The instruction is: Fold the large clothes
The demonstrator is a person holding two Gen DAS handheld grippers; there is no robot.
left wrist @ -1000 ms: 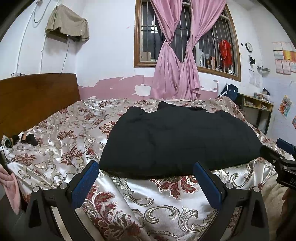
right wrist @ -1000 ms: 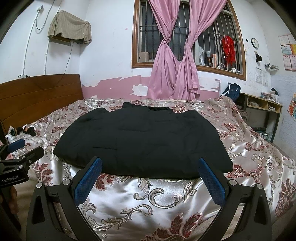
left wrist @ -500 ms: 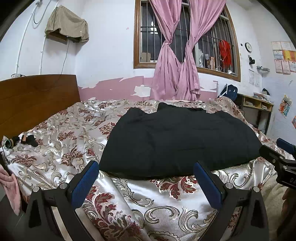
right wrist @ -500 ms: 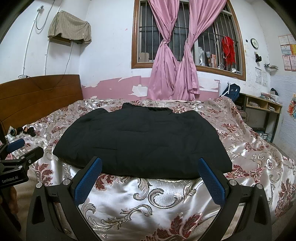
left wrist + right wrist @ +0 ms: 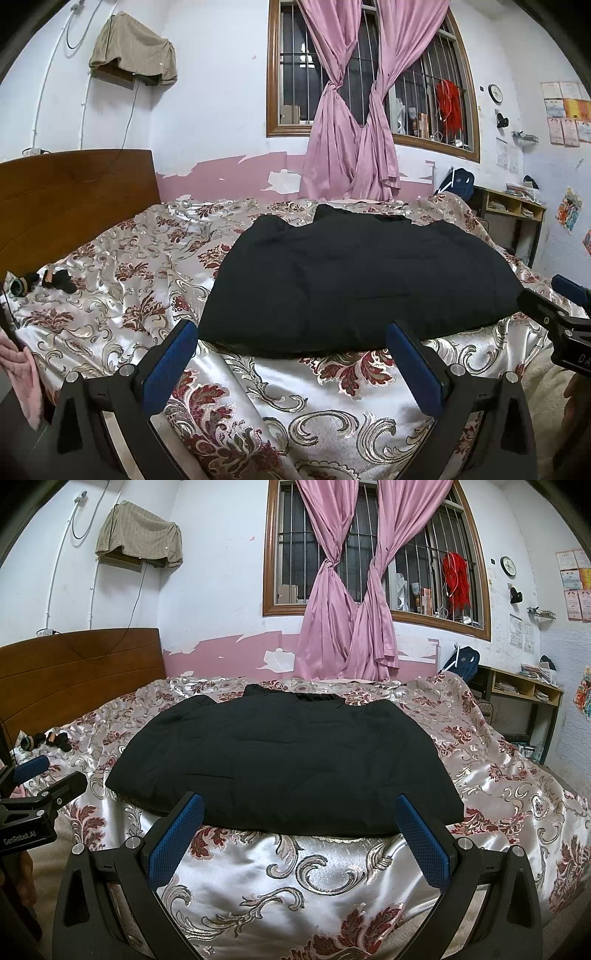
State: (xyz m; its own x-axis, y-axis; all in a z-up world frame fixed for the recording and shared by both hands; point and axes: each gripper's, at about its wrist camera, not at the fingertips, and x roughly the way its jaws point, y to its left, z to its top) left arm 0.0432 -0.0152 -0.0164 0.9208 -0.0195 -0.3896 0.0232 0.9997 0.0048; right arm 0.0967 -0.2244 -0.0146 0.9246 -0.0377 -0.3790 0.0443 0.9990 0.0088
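Lying flat on a floral bedspread (image 5: 332, 867), a black garment (image 5: 280, 760) is spread across the bed's middle. The left gripper (image 5: 291, 354) and right gripper (image 5: 299, 827) are held spread wide, empty, just short of its near hem, side by side.

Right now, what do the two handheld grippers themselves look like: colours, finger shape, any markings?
Both are alike: the left gripper and the right gripper have black frames with silver screw heads and two long fingers faced with textured blue pads. Seen from the right wrist camera, the left gripper's side carries white lettering "GenRobot.AI". No cables or sleeves are visible.
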